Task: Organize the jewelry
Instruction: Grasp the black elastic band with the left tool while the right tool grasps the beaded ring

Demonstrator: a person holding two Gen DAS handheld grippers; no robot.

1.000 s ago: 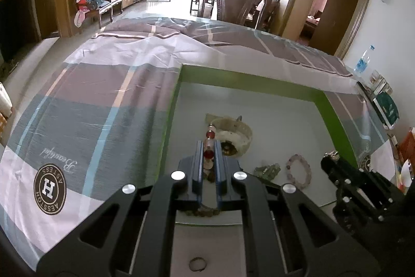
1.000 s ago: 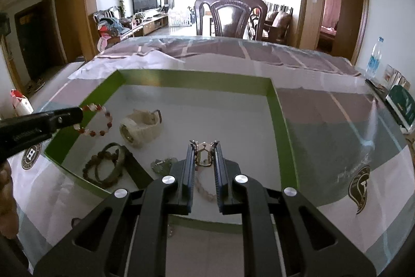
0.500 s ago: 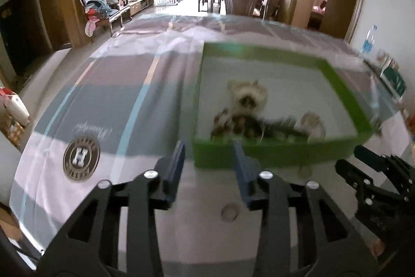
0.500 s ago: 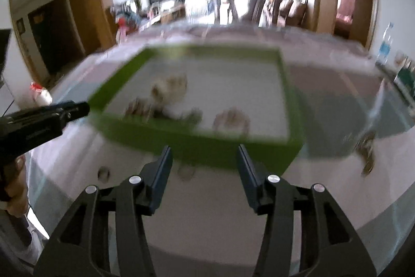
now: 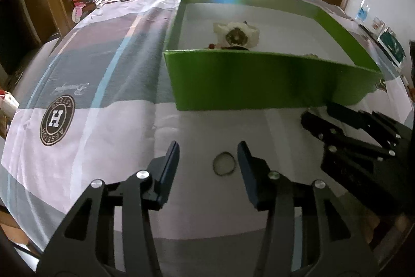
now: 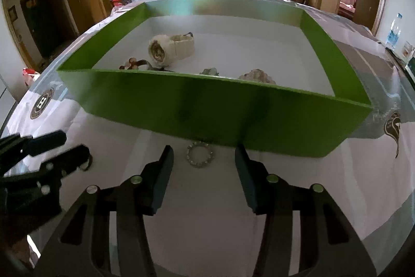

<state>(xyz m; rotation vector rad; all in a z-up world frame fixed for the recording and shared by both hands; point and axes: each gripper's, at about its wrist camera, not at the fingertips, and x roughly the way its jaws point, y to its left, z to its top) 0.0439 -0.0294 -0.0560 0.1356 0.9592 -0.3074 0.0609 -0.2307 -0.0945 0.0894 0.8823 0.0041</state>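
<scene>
Spread over the worktop (image 5: pixel 109 105) is a checked cloth, on which a plain ring (image 5: pixel 224 167) lies between the opening, empty left tool (image 5: pixel 208 168). A beaded ring (image 6: pixel 199 154) lies before the parted, empty right tool (image 6: pixel 203 170), beside the green box (image 6: pixel 207 105).

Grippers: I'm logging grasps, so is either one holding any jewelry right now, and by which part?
Nothing is held. The left gripper, jaws opening, frames a plain ring; the right gripper stands open around a beaded ring. Both rings lie on the cloth.

Each black hand-held gripper (image 5: pixel 208 155) has silver screws, dark-blue pads.
</scene>
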